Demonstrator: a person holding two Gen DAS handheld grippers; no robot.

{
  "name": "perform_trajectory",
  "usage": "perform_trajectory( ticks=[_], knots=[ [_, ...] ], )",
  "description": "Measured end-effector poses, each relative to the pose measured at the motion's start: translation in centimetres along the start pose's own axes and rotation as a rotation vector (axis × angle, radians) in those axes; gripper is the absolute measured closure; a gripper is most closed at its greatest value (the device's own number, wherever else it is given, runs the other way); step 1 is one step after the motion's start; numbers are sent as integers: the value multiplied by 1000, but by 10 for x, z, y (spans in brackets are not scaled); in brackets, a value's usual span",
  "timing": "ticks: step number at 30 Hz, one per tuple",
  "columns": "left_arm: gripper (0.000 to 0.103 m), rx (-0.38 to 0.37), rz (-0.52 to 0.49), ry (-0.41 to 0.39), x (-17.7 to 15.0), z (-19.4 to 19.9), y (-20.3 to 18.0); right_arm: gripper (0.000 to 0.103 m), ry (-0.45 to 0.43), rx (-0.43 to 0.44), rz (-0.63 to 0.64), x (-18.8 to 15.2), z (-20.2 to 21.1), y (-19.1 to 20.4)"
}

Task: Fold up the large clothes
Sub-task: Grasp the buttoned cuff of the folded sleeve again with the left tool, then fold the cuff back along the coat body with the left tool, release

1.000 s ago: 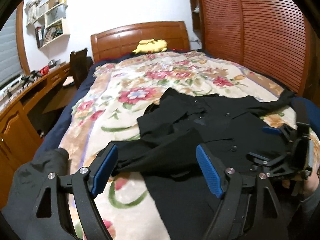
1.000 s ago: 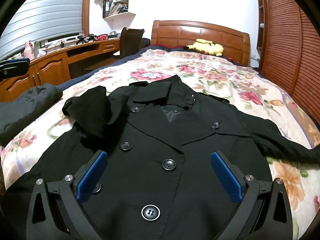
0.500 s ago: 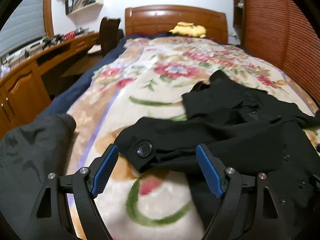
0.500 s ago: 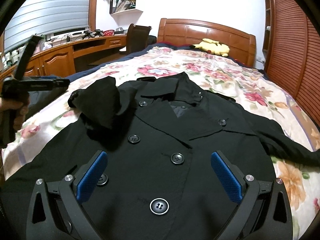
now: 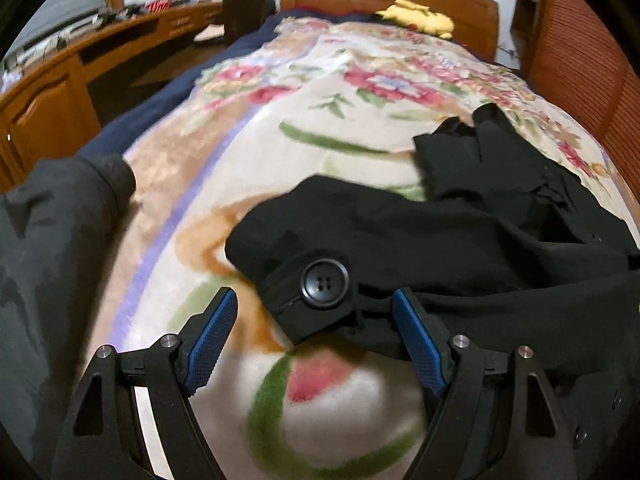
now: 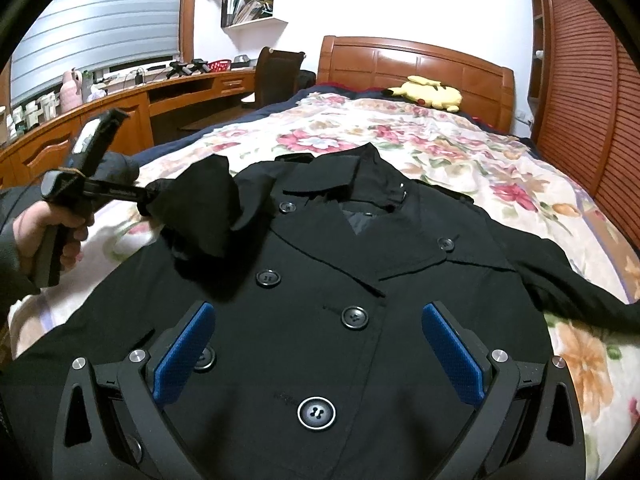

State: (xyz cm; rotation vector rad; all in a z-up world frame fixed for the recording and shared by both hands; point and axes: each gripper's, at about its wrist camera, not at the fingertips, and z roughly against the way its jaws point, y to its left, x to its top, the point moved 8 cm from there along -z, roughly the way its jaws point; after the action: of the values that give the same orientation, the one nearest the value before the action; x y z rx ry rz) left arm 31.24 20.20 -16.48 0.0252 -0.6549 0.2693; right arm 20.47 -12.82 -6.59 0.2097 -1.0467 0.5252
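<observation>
**Ana:** Coat (image 6: 360, 300) first: black, double-breasted, lying face up on the flowered bed (image 6: 460, 152), collar toward the headboard, one sleeve trailing off to the right, the other bunched up over the chest.

**Ben:** And the grippers?

**Ana:** Left gripper (image 5: 316, 340) has its jaws wide apart, gripping nothing, with the buttoned sleeve cuff (image 5: 316, 292) lying just ahead between them. Right gripper (image 6: 320, 356) is also spread open, hovering over the lower front near the big buttons.

**Ben:** How will it handle?

**Ana:** I'd judge it thick and fairly heavy, soft but with some body. It should drape rather than hold a crease, and the lining may let layers slide.

**Ben:** Where to take hold?

**Ana:** At the cuff, probably, where the doubled cloth and tab give the pads something firm. A single thin layer might slip out. For the body, the hem or shoulder seam looks safer than the buttons.
</observation>
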Motion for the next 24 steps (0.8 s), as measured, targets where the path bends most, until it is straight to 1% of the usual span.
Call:
perform_trajectory(
  ticks=[5,7,9,10,11,12,13,14,16,19,20,24],
  knots=[
    [23,-15,19,66,-13,-14,-3,0,-6,4,-3,-2,4,-1],
    [26,-7,8,79,-15,-16,-6,0,-8,1,-5,-3,5,-2],
    [39,-24,1,80,-14,-14,-11,0,-8,-1,-10,-3,5,-4],
    [50,-31,-6,84,-13,-13,-14,0,-10,-3,-14,-3,5,-6],
    [68,-27,-19,84,-12,-12,-16,0,-12,-5,-18,-3,6,-7],
    [76,-18,-43,80,-10,-8,-21,0,-13,-6,-23,-3,7,-9],
    [88,-9,-56,73,-7,-5,-23,0,-15,-7,-26,-3,8,-10],
    [89,-7,-71,40,-3,5,-29,0,-17,-10,-30,-3,9,-10],
    [91,-35,-85,-18,7,24,-41,0,-23,-20,-41,-3,11,-13],
    [92,-56,-125,-112,21,60,-69,0,-26,-31,-52,-5,12,-15],
    [92,-64,-139,-132,24,69,-77,0,-25,-35,-53,-6,12,-16],
    [92,-172,-196,-187,29,109,-126,0,-28,-58,-72,-7,16,-24]
  ],
)
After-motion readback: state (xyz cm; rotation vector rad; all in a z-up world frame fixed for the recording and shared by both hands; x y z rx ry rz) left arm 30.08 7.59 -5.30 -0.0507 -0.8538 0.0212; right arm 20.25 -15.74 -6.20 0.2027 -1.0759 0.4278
